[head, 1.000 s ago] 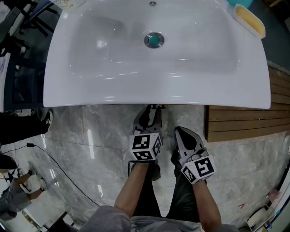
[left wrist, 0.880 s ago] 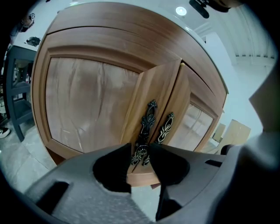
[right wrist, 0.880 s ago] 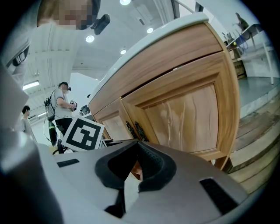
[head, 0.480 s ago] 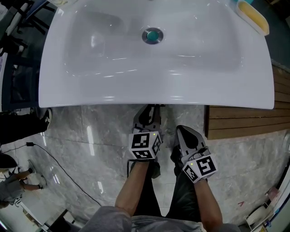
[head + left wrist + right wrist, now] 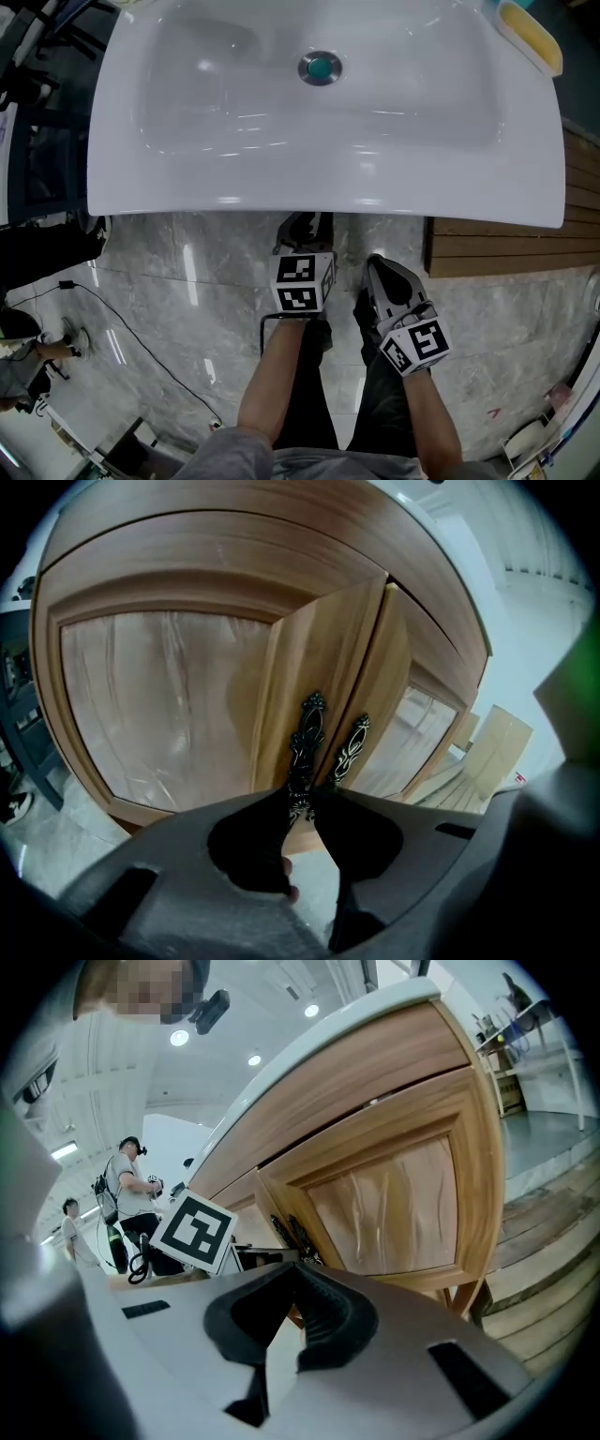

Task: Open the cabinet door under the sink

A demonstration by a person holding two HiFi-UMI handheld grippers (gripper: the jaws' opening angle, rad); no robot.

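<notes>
The white sink (image 5: pixel 234 178) hides the wooden cabinet in the head view. In the left gripper view two ornate dark handles sit side by side where the doors meet. My left gripper (image 5: pixel 302 797) (image 5: pixel 302 225) has just been closing, and its jaws now pinch the lower end of the left door's handle (image 5: pixel 307 733). The left door (image 5: pixel 169 705) stands slightly out from the right door (image 5: pixel 412 733) at that edge. My right gripper (image 5: pixel 292 1271) (image 5: pixel 380 267) hangs shut and empty just right of the left one, short of the right door (image 5: pixel 394 1194).
A slatted wooden platform (image 5: pixel 497 244) lies on the floor to the right of the cabinet. A black cable (image 5: pixel 131 337) runs over the marble floor at the left, near people's feet. A yellow soap dish (image 5: pixel 530 33) sits on the sink's far right corner.
The left gripper's marker cube has tilted a little at the cabinet front. The right gripper has barely shifted. The sink sits slightly differently in the picture because the head moved.
</notes>
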